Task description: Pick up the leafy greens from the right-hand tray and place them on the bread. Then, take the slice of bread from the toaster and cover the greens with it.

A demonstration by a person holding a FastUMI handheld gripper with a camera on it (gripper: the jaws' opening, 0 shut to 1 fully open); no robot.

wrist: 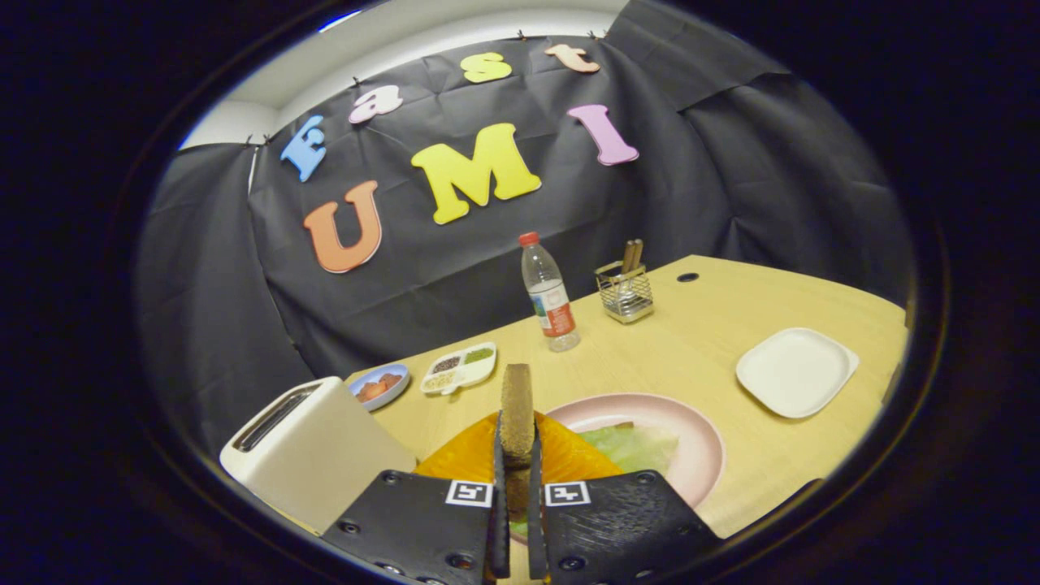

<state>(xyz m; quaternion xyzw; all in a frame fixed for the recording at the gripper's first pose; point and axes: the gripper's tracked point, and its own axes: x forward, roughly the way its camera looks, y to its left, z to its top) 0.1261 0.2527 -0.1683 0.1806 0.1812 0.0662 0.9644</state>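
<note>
A: The gripper [517, 487] has the slice of bread [517, 414] pinched edge-on, fingers [497, 496] nearly closed with both pressing its faces, and the slice stands upright just above the pink plate [699, 439].

B: And the leafy greens [634, 445]?

A: Already on the plate, at about one o'clock from the fingers, beside something orange [471, 459] that hides the lower bread, so he can't say how they sit on it.

B: What's the risk here?

A: The slice is vertical. It probably needs tipping flat; let go too soon and it could land on edge, topple off the greens, or drag them sideways.

B: Room to work?

A: The toaster [309, 447] sits close at nine o'clock, so a leftward swing could clip it. The empty white tray [796, 370] lies well apart at two o'clock, with open surface [715, 325] between. The bottle [551, 294] and utensil rack [624, 291] stand far beyond at twelve.
</note>
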